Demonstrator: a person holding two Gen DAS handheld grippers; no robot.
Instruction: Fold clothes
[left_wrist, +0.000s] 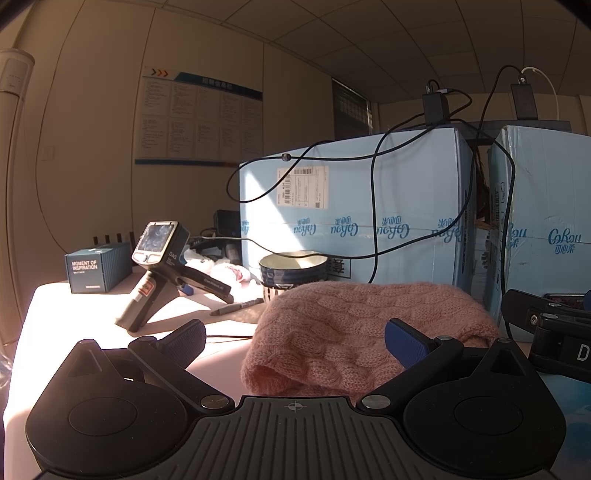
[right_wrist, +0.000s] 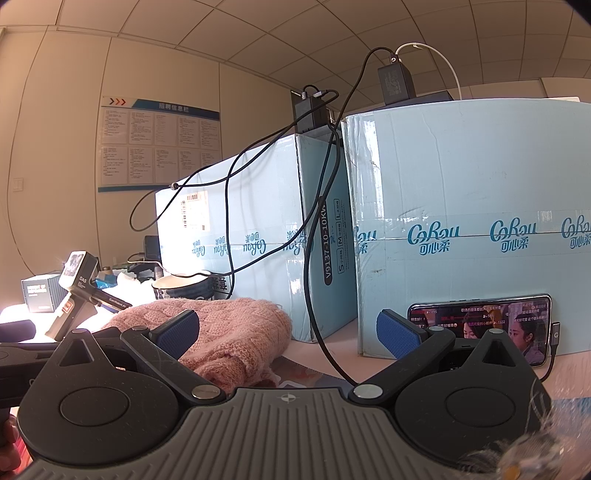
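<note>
A pink cable-knit sweater (left_wrist: 362, 332) lies folded in a thick bundle on the pale table, right in front of my left gripper (left_wrist: 295, 341). The left gripper is open and empty, its blue-padded fingers (left_wrist: 404, 341) standing either side of the bundle's near end without holding it. In the right wrist view the sweater (right_wrist: 229, 328) lies left of centre. My right gripper (right_wrist: 290, 332) is open and empty, with its left pad in front of the sweater. The right gripper's body shows at the right edge of the left wrist view.
Two tall light-blue cartons (left_wrist: 354, 206) (right_wrist: 469, 221) stand behind the sweater with black cables draped over them. A ceramic bowl (left_wrist: 293, 271), a spare handheld gripper (left_wrist: 159, 266), a pen (left_wrist: 236, 307) and a small dark box (left_wrist: 98, 267) sit at the left. A lit phone (right_wrist: 480, 325) leans against the right carton.
</note>
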